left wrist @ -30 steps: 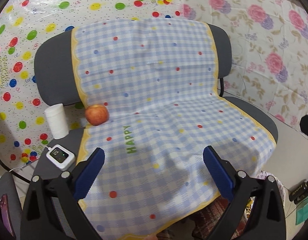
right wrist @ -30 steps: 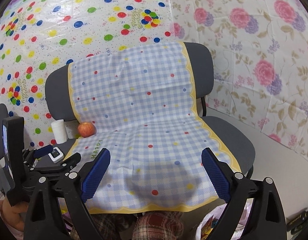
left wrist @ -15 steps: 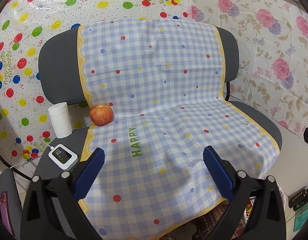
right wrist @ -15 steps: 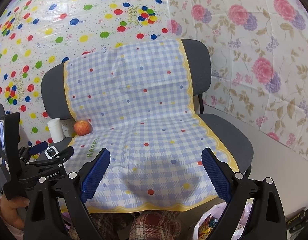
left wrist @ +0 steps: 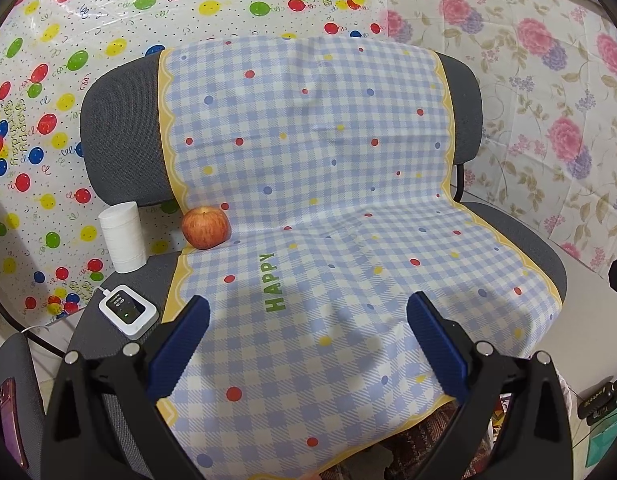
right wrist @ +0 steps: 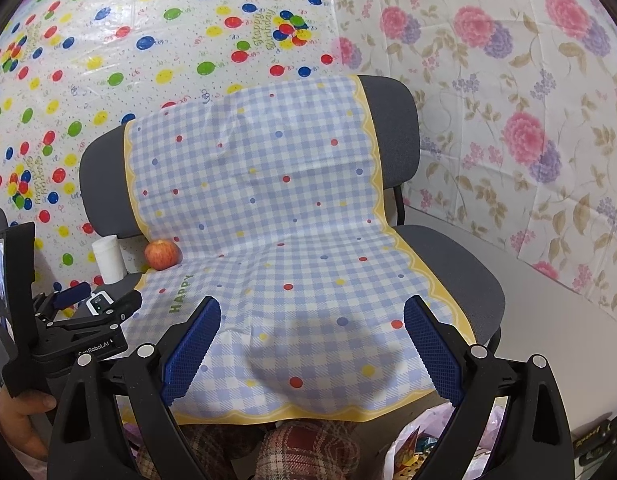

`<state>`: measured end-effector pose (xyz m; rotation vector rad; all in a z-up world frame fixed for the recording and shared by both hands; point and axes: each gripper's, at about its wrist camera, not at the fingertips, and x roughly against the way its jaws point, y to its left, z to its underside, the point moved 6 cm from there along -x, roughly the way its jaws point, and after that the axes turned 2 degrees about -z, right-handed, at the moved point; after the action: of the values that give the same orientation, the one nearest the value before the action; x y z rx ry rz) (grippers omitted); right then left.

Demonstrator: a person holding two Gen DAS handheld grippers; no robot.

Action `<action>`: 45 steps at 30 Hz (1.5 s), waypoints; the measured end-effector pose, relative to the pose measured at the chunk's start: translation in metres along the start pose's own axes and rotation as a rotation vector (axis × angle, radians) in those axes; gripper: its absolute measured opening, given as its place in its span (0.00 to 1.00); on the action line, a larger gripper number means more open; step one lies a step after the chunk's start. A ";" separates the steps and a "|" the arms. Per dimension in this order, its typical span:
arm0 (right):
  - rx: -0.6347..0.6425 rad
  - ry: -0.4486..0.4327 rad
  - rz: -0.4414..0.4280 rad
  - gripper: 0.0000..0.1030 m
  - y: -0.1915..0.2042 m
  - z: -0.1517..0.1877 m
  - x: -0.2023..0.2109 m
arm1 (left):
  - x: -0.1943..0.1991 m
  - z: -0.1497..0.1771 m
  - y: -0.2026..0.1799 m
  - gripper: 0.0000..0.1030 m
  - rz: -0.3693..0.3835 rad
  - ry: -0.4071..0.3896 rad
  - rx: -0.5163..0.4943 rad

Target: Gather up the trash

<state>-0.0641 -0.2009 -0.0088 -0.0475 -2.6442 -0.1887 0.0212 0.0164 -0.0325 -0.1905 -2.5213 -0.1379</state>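
Both grippers have backed off a bit versus a second ago; the chair sits lower and smaller in both wrist views, more of the backrest showing. Left gripper point(left wrist: 308, 334) jaws spread wide, nothing between them. Right gripper point(right wrist: 312, 338) same: wide open, empty.

Ahead of both: grey office chair point(left wrist: 120, 136) draped with a blue-white gingham cloth point(left wrist: 328, 200), yellow border, coloured dots, "HAPPY" printed in green. Cloth centre is bare in front of the fingers.

Far-left of the left gripper, at the seat/backrest crease: red apple point(left wrist: 206, 227), on the cloth's left edge. Just left of it, apart from it, an upright white paper roll point(left wrist: 122, 237) on bare seat. Nearer, left of the left finger: small white device with a lit screen point(left wrist: 128, 311), white cable attached.

Right wrist view: left gripper point(right wrist: 74, 312) sits low-left, hand point(right wrist: 22, 420) on its grip. Below right gripper, plaid fabric point(right wrist: 304, 452) and a plastic bag with colourful contents point(right wrist: 416, 444). Can't tell which item counts as trash.
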 end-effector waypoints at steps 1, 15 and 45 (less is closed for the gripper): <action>0.000 0.000 0.000 0.89 -0.001 0.000 0.000 | 0.000 0.000 0.000 0.93 0.001 0.000 0.000; -0.002 -0.001 0.002 0.90 -0.004 0.000 0.001 | 0.001 0.001 0.001 0.93 0.002 -0.001 0.001; -0.002 -0.003 0.005 0.90 -0.007 0.000 0.004 | 0.004 -0.001 0.003 0.93 0.001 -0.004 0.002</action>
<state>-0.0685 -0.2076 -0.0075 -0.0553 -2.6466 -0.1892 0.0194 0.0194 -0.0292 -0.1916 -2.5248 -0.1354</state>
